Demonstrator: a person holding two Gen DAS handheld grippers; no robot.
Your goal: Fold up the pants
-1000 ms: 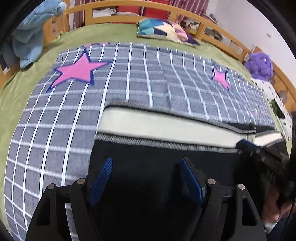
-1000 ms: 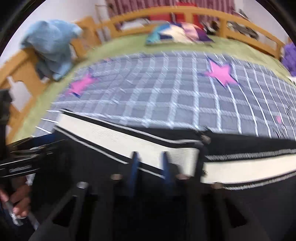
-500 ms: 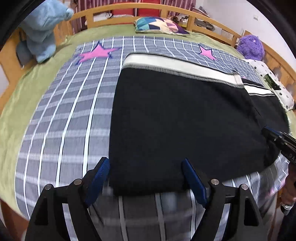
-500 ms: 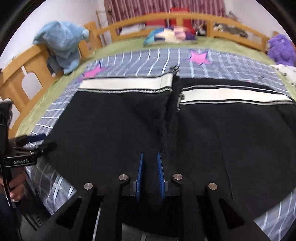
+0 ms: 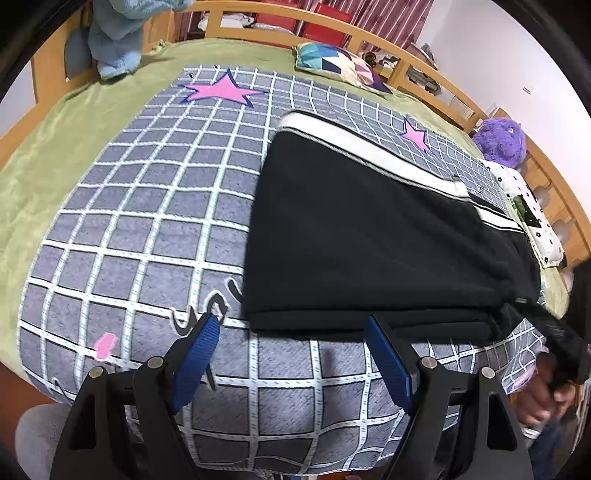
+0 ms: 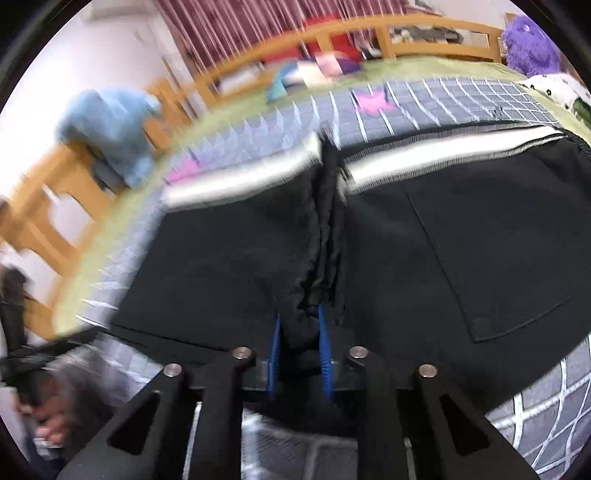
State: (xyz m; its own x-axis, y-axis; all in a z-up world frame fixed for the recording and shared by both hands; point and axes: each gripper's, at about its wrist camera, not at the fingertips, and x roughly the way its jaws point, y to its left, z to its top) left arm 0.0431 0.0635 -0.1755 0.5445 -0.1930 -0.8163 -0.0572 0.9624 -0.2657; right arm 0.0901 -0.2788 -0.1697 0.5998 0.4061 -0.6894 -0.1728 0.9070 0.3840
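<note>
Black pants with a white waistband lie folded on a grey checked blanket spread over a green-sheeted bed, the folded near edge sitting close to the bed's near side and the waistband at the far end. The left gripper hangs just short of that near edge with its blue-padded fingers spread wide and nothing between them, the blanket showing below.

In the right wrist view, which is partly blurred, the right gripper is clamped on a bunched ridge of black fabric where the two halves of the pants meet, its blue pads pressed close on either side of the cloth. A back pocket shows on the right half, and the white waistband runs across the far side.

Pink stars mark the blanket toward the far end. A patchwork pillow rests near the wooden bed rail, a blue plush toy sits at the far left corner, and a purple plush toy sits at the far right beside a white spotted cloth. A hand shows at the right edge of the left wrist view.
</note>
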